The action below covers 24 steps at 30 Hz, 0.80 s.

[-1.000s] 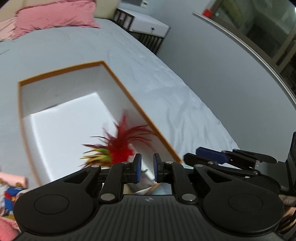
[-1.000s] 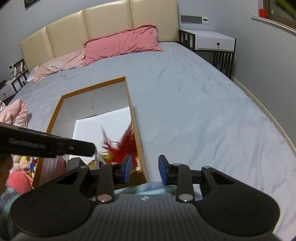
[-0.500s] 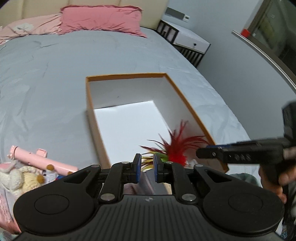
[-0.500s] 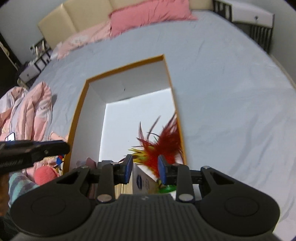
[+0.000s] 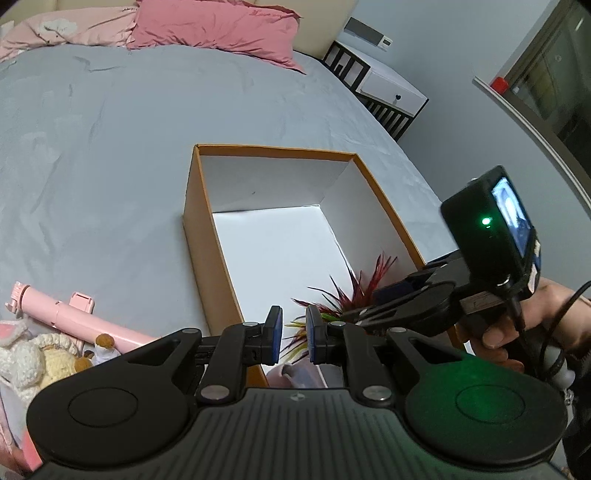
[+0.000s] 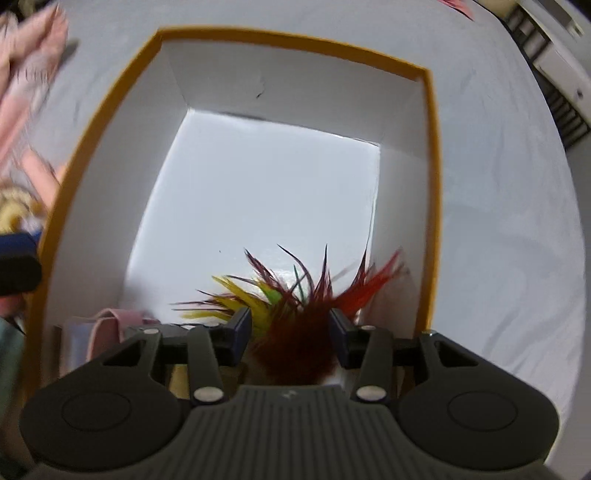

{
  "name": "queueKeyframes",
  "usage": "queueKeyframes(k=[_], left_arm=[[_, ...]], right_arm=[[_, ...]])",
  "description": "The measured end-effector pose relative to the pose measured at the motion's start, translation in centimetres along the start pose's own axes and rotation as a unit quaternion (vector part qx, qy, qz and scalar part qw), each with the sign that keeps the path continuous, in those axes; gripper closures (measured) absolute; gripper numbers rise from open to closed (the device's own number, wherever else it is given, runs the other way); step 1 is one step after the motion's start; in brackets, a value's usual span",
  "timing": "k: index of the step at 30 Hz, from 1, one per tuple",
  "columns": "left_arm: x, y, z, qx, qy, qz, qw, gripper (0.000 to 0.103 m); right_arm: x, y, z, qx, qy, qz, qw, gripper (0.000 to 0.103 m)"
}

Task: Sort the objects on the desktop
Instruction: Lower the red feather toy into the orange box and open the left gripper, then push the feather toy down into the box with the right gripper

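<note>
A white box with an orange rim [image 5: 273,148] lies open on the grey bed. The red, yellow and green feather toy [image 5: 356,291] sits low at the box's near right corner. My right gripper [image 6: 291,332] points down into the box [image 6: 295,40]. Its jaws are opening, and the toy's dark red base [image 6: 295,350] lies loose between the pads. My left gripper [image 5: 294,334] hovers at the box's near edge. A narrow gap shows between its pads, with nothing in it. A pale pink item [image 6: 110,321] lies in the near left corner of the box.
A pink selfie stick [image 5: 74,317] and plush toys [image 5: 33,362] lie on the bed left of the box. A hand [image 5: 517,325] holds the right gripper's handle at the right. Pink pillows [image 5: 214,26] and a white nightstand [image 5: 391,96] stand far behind.
The right gripper has swung over the box and tipped steeply down, and its jaws have widened round the feather toy. The left gripper has shifted sideways; its gap is unchanged.
</note>
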State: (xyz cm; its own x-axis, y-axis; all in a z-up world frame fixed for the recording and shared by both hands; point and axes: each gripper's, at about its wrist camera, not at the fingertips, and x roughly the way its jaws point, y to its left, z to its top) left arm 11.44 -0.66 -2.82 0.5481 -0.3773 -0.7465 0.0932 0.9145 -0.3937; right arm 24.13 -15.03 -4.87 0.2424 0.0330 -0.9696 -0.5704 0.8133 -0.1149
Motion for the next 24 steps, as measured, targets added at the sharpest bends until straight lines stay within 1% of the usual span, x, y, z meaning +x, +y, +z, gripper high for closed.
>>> queueKeyframes(k=[2,5,7,9,10,11,12,13,14,16,20,24], left_arm=[[0.1,0.5,0.0,-0.005,-0.001,-0.005,1.0,0.089],[0.3,1.2,0.1,-0.014,-0.001,-0.012,0.9998,0.089],[0.3,1.6,0.1,-0.019,-0.001,-0.016,0.9997,0.089],[0.3,2.1,0.2,-0.023,-0.002,-0.017,0.9996,0.089],[0.2,2.2,0.1,-0.025,-0.002,-0.016,0.9995,0.089],[0.2,2.4,0.1,-0.027,-0.001,-0.016,0.9995,0.089],[0.1,2.6,0.0,-0.029,-0.001,-0.015,0.9995,0.089],[0.0,2.7,0.1,-0.03,-0.001,-0.015,0.9994,0.089],[-0.1,2.8,0.0,-0.03,-0.002,-0.014,0.9994,0.089],[-0.3,3.0,-0.1,-0.032,-0.003,-0.012,0.9994,0.089],[-0.5,2.6,-0.3,-0.029,-0.004,-0.014,0.9995,0.089],[-1.3,1.9,-0.5,-0.017,-0.01,-0.019,0.9996,0.089]], right_arm=[[0.6,0.3,0.2,-0.015,0.025,0.005,1.0,0.057],[2.0,0.4,0.5,-0.031,0.06,-0.009,0.998,0.057],[3.2,0.3,0.7,-0.033,0.085,-0.007,0.996,0.057],[4.4,0.2,0.9,-0.026,0.104,-0.003,0.994,0.06],[4.9,0.2,1.0,-0.026,0.108,-0.005,0.994,0.065],[5.2,0.2,0.9,-0.027,0.111,-0.009,0.993,0.077],[5.4,0.2,0.9,-0.028,0.11,-0.014,0.993,0.085],[5.4,0.1,0.7,-0.028,0.106,-0.017,0.994,0.094],[5.0,0.1,0.6,-0.028,0.1,-0.016,0.994,0.098],[3.8,0.0,0.2,-0.031,0.084,-0.014,0.996,0.103],[0.5,-0.5,-1.3,-0.036,0.047,-0.026,0.998,0.103],[-2.0,-1.5,-3.1,-0.02,0.024,-0.034,0.999,0.103]])
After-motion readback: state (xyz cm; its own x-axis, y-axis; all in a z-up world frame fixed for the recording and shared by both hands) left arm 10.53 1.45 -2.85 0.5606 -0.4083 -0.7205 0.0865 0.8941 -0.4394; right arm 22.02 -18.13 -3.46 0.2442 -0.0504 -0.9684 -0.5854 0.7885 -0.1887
